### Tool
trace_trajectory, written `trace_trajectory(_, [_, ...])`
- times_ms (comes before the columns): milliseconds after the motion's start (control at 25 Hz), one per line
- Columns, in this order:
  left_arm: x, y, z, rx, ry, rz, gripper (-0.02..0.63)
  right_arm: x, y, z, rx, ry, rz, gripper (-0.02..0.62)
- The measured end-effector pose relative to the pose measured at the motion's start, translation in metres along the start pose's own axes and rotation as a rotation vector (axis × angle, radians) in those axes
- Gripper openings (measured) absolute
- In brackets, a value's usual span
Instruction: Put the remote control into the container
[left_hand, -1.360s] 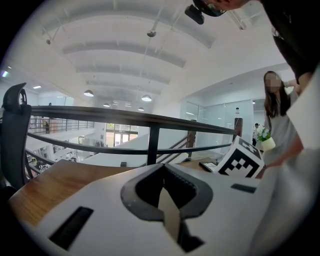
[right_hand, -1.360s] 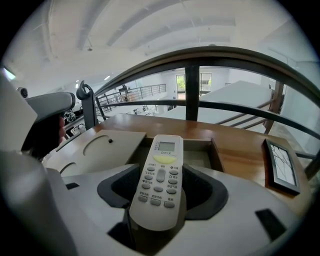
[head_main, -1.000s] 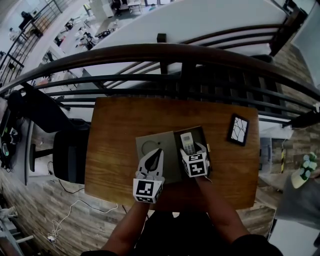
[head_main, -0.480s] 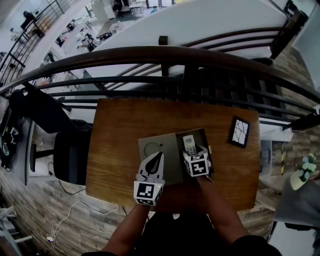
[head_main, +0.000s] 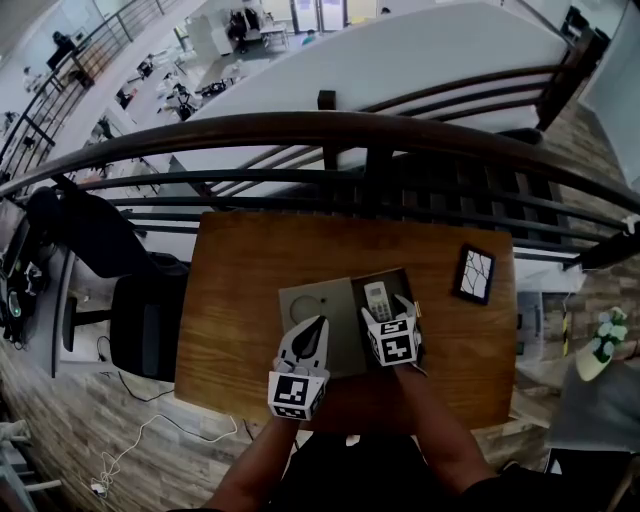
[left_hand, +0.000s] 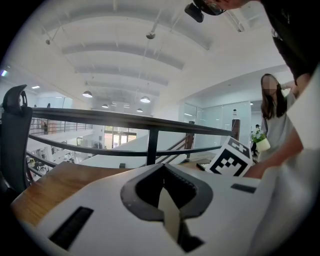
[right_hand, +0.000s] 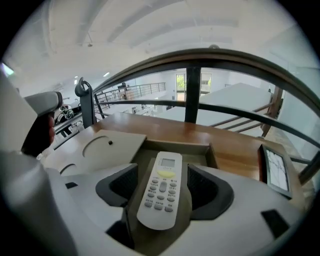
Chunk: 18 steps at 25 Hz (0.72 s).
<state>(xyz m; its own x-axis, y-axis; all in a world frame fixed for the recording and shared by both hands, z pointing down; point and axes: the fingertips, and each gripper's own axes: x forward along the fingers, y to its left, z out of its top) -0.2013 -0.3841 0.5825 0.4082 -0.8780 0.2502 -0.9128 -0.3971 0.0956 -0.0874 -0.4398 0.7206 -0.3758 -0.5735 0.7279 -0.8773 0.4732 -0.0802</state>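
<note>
Right gripper: released, jaws spread wide at the near end of the container; the remote control lies between them with a gap on each side.
Left gripper: clenched, jaws drawn together to a point with only a thin pale sliver between them; its tip is over the near edge of the lid.
Remote control: white, buttons and small screen facing up, lying lengthwise inside the container, screen end away from the person.
Container: open olive-brown box, dark inside, near the middle of the table.
Lid: folded out flat to the left of the container, with a round outline on it.
Table: brown wood, set against the railing.
Framed panel: dark, lying flat on the table, well to the right of the container.
Railing: dark curved rail and bars beyond the table's far edge.
Office chair: black, just left of the table.
</note>
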Motion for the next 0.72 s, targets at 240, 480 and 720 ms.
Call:
trace_trajectory(240, [-0.004,-0.009,0.014,0.012,-0.019,-0.012,0.008,-0.065,0.007,0.061,-0.041,-0.225,0.010,0.281])
trace_trajectory(480, [-0.013,-0.017,0.039,0.050,-0.076,-0.050,0.008,-0.138,0.031,0.107,-0.100,-0.475,0.023,0.278])
trace_trajectory(720, [-0.032,-0.023,0.060,0.055,-0.128,-0.085,0.008,-0.188,0.044,0.119,-0.151,-0.598,-0.131,0.078])
